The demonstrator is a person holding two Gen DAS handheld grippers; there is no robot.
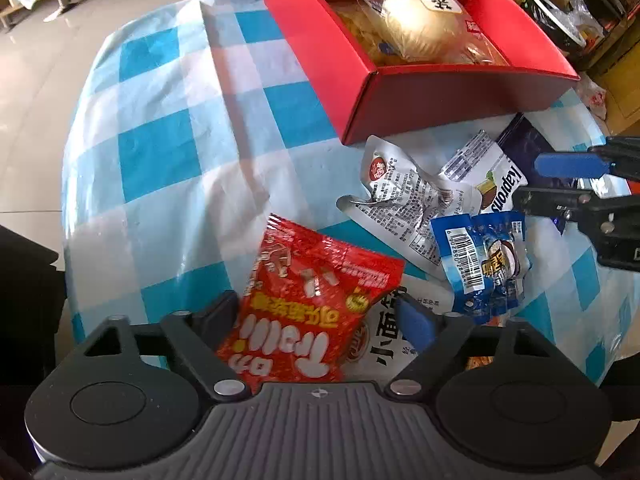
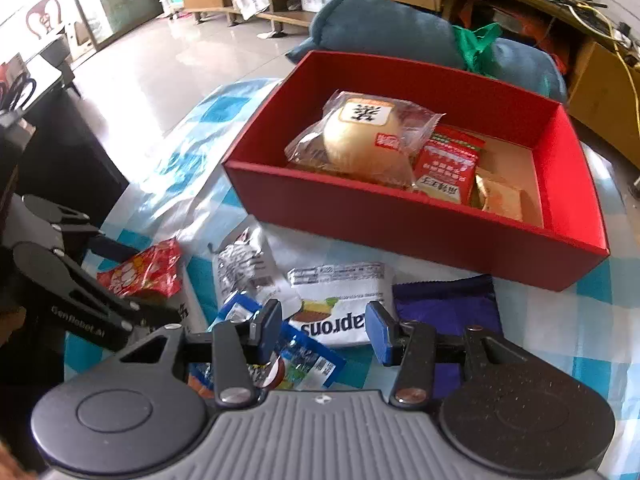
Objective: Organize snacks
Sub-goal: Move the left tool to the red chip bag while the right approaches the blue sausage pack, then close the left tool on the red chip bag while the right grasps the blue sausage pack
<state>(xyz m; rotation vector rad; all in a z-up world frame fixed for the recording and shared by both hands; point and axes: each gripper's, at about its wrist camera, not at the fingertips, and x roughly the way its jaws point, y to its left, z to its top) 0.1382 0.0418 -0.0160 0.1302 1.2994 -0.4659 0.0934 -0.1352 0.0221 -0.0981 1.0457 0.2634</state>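
Note:
A red snack packet (image 1: 308,308) lies on a white packet (image 1: 384,348) between the fingers of my open left gripper (image 1: 320,318); the right pad stands clear of it. My right gripper (image 2: 324,330) hangs open over a white "Kaprons" packet (image 2: 340,292) and a blue packet (image 2: 308,356), gripping nothing. A silver packet (image 1: 400,196) and a dark purple packet (image 2: 448,304) lie beside them. The open red box (image 2: 400,216) behind holds a wrapped bun (image 2: 368,136), a red packet (image 2: 448,164) and a pale packet (image 2: 500,196).
A blue and white checked cloth (image 1: 160,140) covers the table, which drops off to tiled floor on the left. A blue cushion (image 2: 380,28) sits behind the box. Wooden shelves line the far wall.

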